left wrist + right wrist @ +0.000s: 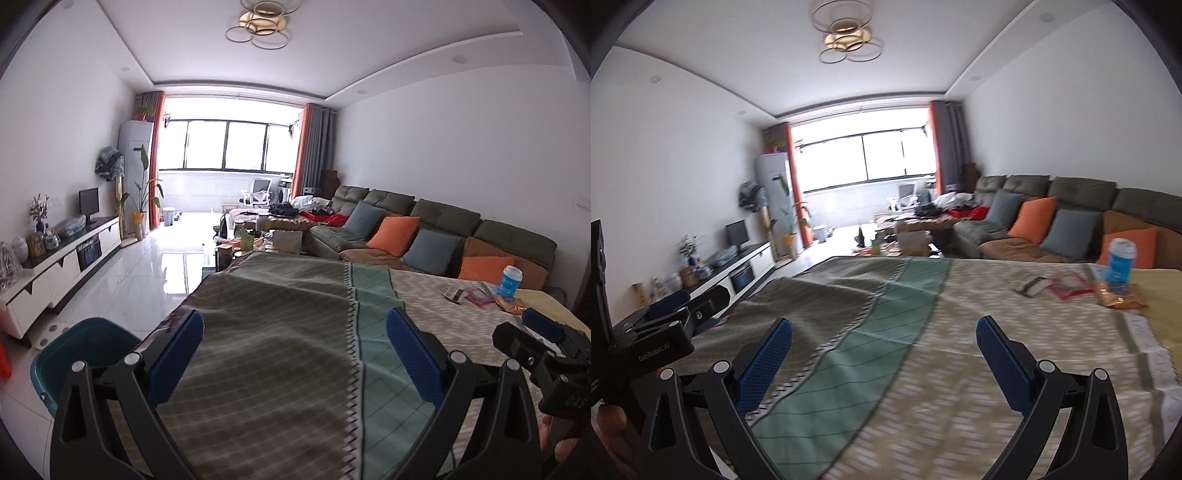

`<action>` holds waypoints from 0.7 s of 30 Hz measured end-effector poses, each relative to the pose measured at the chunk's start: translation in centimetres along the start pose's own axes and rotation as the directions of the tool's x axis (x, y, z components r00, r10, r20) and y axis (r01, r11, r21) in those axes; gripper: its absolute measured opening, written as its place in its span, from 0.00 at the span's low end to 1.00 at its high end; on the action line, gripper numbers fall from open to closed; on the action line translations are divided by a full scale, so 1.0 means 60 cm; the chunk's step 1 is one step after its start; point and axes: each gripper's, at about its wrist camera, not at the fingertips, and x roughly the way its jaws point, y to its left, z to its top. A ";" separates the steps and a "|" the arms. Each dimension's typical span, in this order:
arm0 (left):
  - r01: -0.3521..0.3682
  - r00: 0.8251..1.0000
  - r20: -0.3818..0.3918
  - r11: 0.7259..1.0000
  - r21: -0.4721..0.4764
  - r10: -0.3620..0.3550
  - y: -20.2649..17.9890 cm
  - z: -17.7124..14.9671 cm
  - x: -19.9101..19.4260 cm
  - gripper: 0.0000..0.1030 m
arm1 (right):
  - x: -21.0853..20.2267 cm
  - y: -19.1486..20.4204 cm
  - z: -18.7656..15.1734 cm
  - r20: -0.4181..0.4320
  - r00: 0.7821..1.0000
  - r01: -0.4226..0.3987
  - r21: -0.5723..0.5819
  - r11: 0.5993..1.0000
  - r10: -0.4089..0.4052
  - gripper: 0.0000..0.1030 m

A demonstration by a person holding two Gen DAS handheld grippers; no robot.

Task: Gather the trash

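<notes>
Trash lies at the far right of the cloth-covered table [280,332]: a blue paper cup [511,282], a dark wrapper [452,293], a pink-red wrapper [480,297] and an orange snack bag [511,304]. The right wrist view shows the same cup [1121,260], dark wrapper [1030,286], red wrapper [1069,284] and orange bag [1121,299]. My left gripper [295,350] is open over the grey-green cloth, holding nothing. My right gripper [884,354] is open and empty over the cloth [923,369], short of the trash. A teal bin [81,350] stands beside the table's left edge.
A green sofa [443,221] with orange and grey cushions runs behind the table's far right side. A cluttered coffee table [258,240] stands beyond the far end. A white TV cabinet [66,266] lines the left wall, across a strip of glossy tiled floor [147,273].
</notes>
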 end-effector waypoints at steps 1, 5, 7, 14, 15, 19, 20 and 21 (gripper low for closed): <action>0.002 1.000 0.004 1.000 0.010 -0.002 -0.008 -0.001 0.000 0.97 | -0.002 -0.008 0.000 0.009 1.000 0.015 0.002 1.000 -0.015 0.96; 0.014 1.000 0.019 0.999 0.029 -0.015 -0.030 -0.001 0.001 0.97 | -0.013 -0.025 -0.001 0.033 0.998 0.055 0.018 0.998 -0.055 0.96; 0.019 0.999 0.029 0.999 0.035 -0.020 -0.037 -0.001 -0.003 0.97 | -0.020 -0.033 0.000 0.043 0.997 0.070 0.024 0.997 -0.071 0.96; 0.031 0.997 0.062 0.997 0.067 -0.036 -0.064 0.000 -0.006 0.97 | -0.043 -0.047 0.002 0.084 0.988 0.124 0.026 0.992 -0.126 0.96; 0.033 0.997 0.066 0.997 0.072 -0.037 -0.067 -0.001 -0.007 0.97 | -0.044 -0.049 0.003 0.086 0.988 0.127 0.029 0.992 -0.129 0.96; 0.039 0.996 0.074 0.996 0.084 -0.045 -0.078 -0.004 -0.008 0.97 | -0.051 -0.056 0.003 0.097 0.985 0.143 0.032 0.989 -0.145 0.96; 0.041 0.996 0.075 0.995 0.086 -0.047 -0.079 -0.004 -0.009 0.97 | -0.053 -0.055 0.003 0.097 0.984 0.146 0.030 0.989 -0.148 0.96; 0.042 0.996 0.075 0.995 0.087 -0.049 -0.080 -0.004 -0.009 0.97 | -0.054 -0.056 0.003 0.098 0.984 0.149 0.030 0.988 -0.151 0.96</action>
